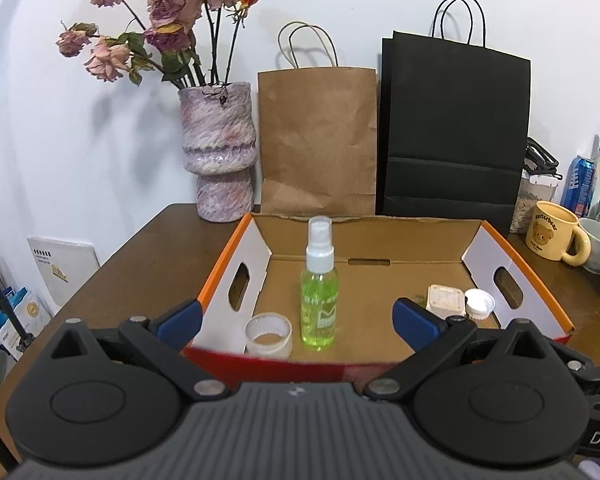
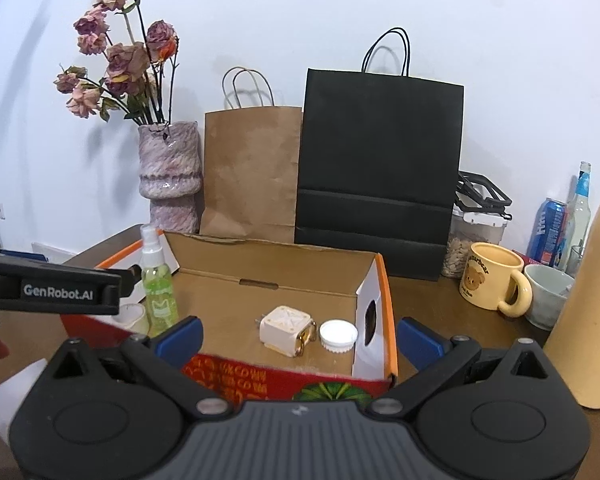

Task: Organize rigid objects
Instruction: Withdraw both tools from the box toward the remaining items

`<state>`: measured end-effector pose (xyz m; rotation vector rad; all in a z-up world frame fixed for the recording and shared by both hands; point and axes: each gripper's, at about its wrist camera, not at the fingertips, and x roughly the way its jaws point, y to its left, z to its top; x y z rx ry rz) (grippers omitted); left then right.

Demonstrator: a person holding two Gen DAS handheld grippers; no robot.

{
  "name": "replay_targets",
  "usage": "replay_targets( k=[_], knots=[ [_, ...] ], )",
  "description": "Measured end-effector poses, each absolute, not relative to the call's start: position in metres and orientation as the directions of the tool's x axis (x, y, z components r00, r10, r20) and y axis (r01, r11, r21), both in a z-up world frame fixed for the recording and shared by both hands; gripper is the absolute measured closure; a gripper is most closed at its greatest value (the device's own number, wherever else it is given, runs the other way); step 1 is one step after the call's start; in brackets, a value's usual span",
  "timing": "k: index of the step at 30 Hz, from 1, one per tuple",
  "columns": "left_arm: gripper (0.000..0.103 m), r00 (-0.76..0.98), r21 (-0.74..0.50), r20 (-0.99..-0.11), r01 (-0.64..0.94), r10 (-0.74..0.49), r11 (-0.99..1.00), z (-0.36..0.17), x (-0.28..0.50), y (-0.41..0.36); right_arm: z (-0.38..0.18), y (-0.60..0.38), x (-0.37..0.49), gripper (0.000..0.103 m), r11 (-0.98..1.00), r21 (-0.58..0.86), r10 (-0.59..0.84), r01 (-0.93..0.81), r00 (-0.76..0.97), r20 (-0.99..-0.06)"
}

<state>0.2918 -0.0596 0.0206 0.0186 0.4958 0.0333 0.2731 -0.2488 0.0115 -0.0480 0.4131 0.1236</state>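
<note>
An open cardboard box (image 1: 516, 258) (image 2: 386, 300) with orange rim and red front sits on the brown table. Inside it stand a green spray bottle (image 1: 318, 312) (image 2: 160, 292) upright, a roll of tape (image 1: 269, 335) (image 2: 134, 316), a cream plug adapter (image 1: 445, 300) (image 2: 286, 330) and a white cap (image 1: 480, 304) (image 2: 338, 336). My left gripper (image 1: 298, 322) is open just before the box's front wall, nothing between its blue pads. My right gripper (image 2: 300, 338) is also open and empty at the box's front right corner. The left tool's black body (image 2: 48, 288) shows at the left of the right wrist view.
Behind the box stand a pink vase (image 1: 218, 152) of dried roses, a brown paper bag (image 1: 318, 140) and a black paper bag (image 1: 456, 136). To the right are a yellow bear mug (image 2: 494, 280), a grey cup (image 2: 550, 294), a blue can (image 2: 548, 232), bottles and a tan container (image 2: 592, 304).
</note>
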Motion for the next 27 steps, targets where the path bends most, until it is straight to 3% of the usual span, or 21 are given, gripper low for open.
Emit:
replay_targets(
  k=[27],
  knots=[
    [0.0, 0.86, 0.028, -0.509, -0.018, 0.029, 0.999, 0.009, 0.207, -0.049, -0.003, -0.259, 0.185, 0.0, 0.992, -0.03, 0.099, -0.126, 0.891, -0.443]
  ],
)
